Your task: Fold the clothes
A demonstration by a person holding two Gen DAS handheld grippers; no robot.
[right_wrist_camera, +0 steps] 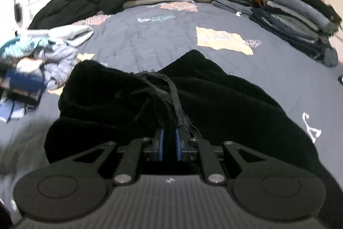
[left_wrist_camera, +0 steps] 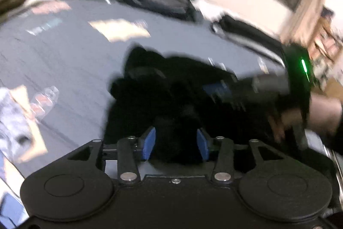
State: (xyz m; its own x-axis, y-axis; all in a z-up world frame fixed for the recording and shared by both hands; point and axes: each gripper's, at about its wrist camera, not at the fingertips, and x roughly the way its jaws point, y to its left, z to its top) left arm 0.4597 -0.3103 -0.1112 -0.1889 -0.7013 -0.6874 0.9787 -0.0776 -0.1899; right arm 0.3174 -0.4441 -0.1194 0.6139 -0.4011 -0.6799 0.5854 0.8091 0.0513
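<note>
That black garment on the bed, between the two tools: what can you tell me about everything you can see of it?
The black garment looks soft and fuzzy, like fleece or velour. It lies crumpled in a loose heap on the grey-blue quilted bedspread, not yet folded. A flat black drawstring or strap with frayed ends runs across its middle. The right tool is shut on the cloth near that string; the left tool has open blue pads with dark fabric bunched between them. What kind of garment it is cannot be told.

Left tongs (left_wrist_camera: 175, 144) spread wide; right tongs (right_wrist_camera: 169, 144) nearly closed, pinching black cloth (right_wrist_camera: 193, 87).
</note>
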